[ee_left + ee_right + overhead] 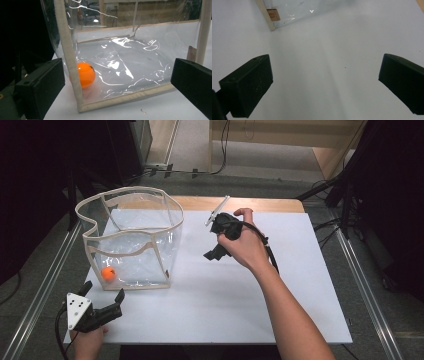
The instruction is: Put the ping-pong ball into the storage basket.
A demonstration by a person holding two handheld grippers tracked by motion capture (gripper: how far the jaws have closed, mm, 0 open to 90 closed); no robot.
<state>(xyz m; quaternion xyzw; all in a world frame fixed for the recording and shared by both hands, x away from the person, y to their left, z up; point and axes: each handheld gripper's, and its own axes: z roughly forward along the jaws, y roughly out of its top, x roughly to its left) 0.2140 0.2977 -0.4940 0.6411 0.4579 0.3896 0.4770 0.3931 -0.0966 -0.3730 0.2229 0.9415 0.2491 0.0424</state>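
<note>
Left gripper (102, 296), jaws spread wide and holding nothing, rests at the near-left corner of the white counter (280, 290), aimed at the clear plastic bag with cream fabric-trimmed edges (131, 237). That bag stands upright on the counter's left half, its long axis vertical and its open mouth facing up — walls glossy and creased. Small orange ball (108, 273) lies inside, in the bottom corner nearest this gripper. Left gripper view adds a dark mark on the ball (85, 74). Right gripper (214, 251), jaws likewise apart and empty, hovers above mid-counter; its own view shows a small tan label (273, 15) at the bag's lower corner.
</note>
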